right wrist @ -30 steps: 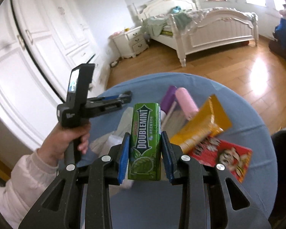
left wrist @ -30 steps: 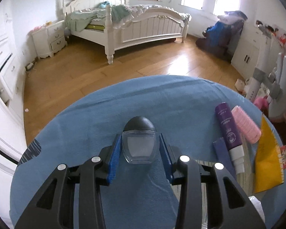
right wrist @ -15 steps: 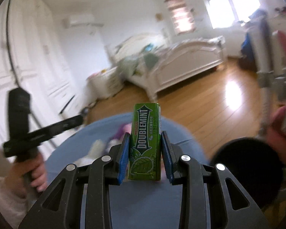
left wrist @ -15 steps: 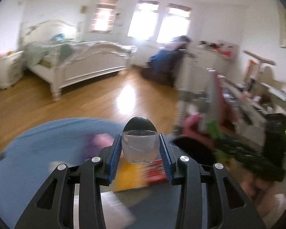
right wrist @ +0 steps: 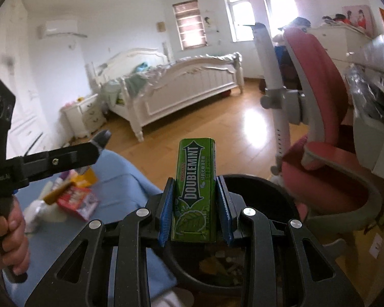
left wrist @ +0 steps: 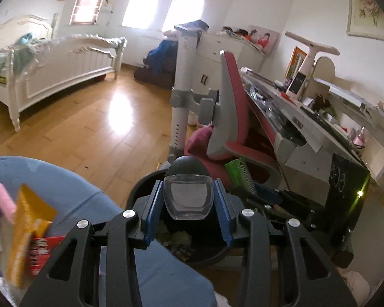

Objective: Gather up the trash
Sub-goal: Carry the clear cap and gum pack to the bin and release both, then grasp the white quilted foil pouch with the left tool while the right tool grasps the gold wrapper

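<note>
My left gripper (left wrist: 188, 204) is shut on a small clear container with a black cap (left wrist: 187, 194) and holds it over the black trash bin (left wrist: 140, 192). My right gripper (right wrist: 195, 209) is shut on a green Doublemint gum pack (right wrist: 195, 184), held upright over the same bin (right wrist: 268, 189), which has litter at the bottom. The gum pack (left wrist: 239, 174) and right gripper show beyond the bin in the left wrist view. The left gripper (right wrist: 99, 140) shows at the left of the right wrist view.
A blue-clothed round table (left wrist: 71, 199) beside the bin carries a yellow packet (left wrist: 28, 230), a red packet (right wrist: 78, 199), a pink roller (left wrist: 3, 199) and white wrappers. A pink chair (left wrist: 227, 117), a desk (left wrist: 307, 117) and a white bed (right wrist: 181, 84) stand around.
Both grippers have swung right from over the table to over the black bin, each still holding its item.
</note>
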`<state>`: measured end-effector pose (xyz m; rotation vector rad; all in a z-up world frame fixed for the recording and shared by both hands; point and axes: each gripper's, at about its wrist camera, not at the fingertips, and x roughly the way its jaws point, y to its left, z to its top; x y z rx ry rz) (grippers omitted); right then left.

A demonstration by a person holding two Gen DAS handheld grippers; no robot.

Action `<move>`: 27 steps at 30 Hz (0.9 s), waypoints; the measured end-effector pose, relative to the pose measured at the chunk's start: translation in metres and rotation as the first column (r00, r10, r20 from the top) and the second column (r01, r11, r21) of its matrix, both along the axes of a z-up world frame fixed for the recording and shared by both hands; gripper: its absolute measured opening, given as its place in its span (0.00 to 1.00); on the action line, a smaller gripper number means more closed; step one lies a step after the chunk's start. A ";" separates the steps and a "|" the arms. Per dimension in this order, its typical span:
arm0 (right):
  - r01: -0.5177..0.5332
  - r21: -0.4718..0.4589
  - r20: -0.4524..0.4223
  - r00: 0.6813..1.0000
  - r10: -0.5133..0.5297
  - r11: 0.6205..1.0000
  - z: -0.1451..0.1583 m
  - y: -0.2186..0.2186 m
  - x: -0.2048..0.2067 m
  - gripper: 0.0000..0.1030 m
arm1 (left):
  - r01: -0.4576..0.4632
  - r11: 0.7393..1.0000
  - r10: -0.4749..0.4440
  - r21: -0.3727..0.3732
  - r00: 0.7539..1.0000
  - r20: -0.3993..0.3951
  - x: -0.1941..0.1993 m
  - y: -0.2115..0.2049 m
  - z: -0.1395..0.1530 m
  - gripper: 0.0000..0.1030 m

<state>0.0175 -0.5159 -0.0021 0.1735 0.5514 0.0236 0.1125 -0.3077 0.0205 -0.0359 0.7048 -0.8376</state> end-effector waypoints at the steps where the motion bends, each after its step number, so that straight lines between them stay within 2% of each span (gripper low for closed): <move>1: 0.002 0.002 -0.004 1.000 -0.002 1.000 -0.004 -0.001 0.003 0.31 | 0.003 1.000 -0.003 0.003 1.000 -0.005 0.001 -0.004 -0.002 0.38; 14: 0.024 -0.020 -0.051 0.998 -0.025 1.000 -0.026 -0.014 0.020 0.31 | 0.024 0.999 -0.021 0.041 0.997 -0.068 0.018 -0.031 -0.026 0.38; 17: 0.048 -0.055 -0.064 0.997 -0.052 0.997 -0.029 -0.015 0.028 0.32 | 0.037 0.998 -0.034 0.043 0.997 -0.063 0.027 -0.042 -0.024 0.40; 18: 0.055 -0.065 -0.070 0.996 -0.059 0.996 -0.029 -0.015 0.030 0.32 | 0.043 0.998 -0.040 0.046 0.998 -0.057 0.031 -0.046 -0.022 0.46; 19: 0.057 -0.073 -0.080 0.995 -0.062 0.996 -0.031 -0.016 0.034 0.34 | 0.038 0.998 -0.035 0.050 0.998 -0.054 0.034 -0.048 -0.021 0.64; 20: 0.057 -0.081 -0.091 0.994 -0.064 0.995 -0.033 -0.017 0.037 0.39 | 0.028 0.998 -0.025 0.047 0.999 -0.048 0.037 -0.049 -0.017 0.73; 21: 0.060 -0.090 -0.094 0.993 -0.069 0.994 -0.034 -0.017 0.038 0.50 | 0.023 0.999 -0.021 0.035 0.999 -0.040 0.037 -0.048 -0.014 0.80; 22: 0.066 -0.098 -0.089 0.993 -0.074 0.993 -0.034 -0.016 0.037 0.60 | 0.022 0.999 -0.021 0.025 0.999 -0.030 0.036 -0.046 -0.010 0.80; 23: 0.069 -0.096 -0.077 0.994 -0.077 0.993 -0.032 -0.016 0.034 0.64 | 0.024 0.999 -0.024 0.021 0.999 -0.024 0.034 -0.044 -0.007 0.80; 27: 0.072 -0.064 -0.067 0.995 -0.076 0.995 -0.028 -0.009 0.024 0.71 | 0.017 1.000 -0.017 0.021 1.000 -0.012 0.020 -0.027 0.002 0.80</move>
